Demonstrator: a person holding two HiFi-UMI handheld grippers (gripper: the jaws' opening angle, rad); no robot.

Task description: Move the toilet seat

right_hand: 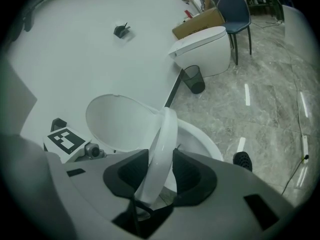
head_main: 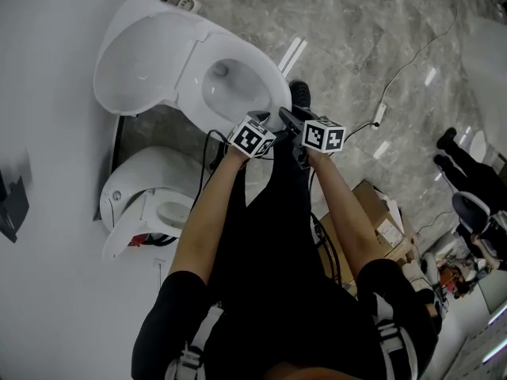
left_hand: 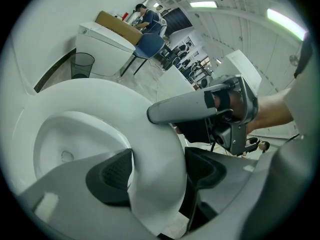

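Note:
The white toilet point(head_main: 186, 54) stands against the wall with its lid point(head_main: 142, 62) up. In the right gripper view the toilet seat point(right_hand: 167, 129) shows edge-on, its front lifted a little off the bowl rim point(right_hand: 202, 136). My left gripper point(head_main: 264, 122) and right gripper point(head_main: 287, 117) are side by side at the seat's front edge. The left gripper point(left_hand: 157, 171) has the seat's rim point(left_hand: 155, 134) between its dark pads, both pressing on it. My right gripper point(right_hand: 160, 171) is likewise shut on the rim, and it shows from the side point(left_hand: 200, 106) in the left gripper view.
A second toilet point(head_main: 150, 196) stands beside this one along the wall, with a mesh waste bin point(right_hand: 192, 79) between them. My shoe point(head_main: 299, 93) is at the bowl's front. A cardboard box point(head_main: 380, 212), a floor cable point(head_main: 380, 113), a blue chair point(right_hand: 235, 9) and people point(head_main: 459, 157) are further off.

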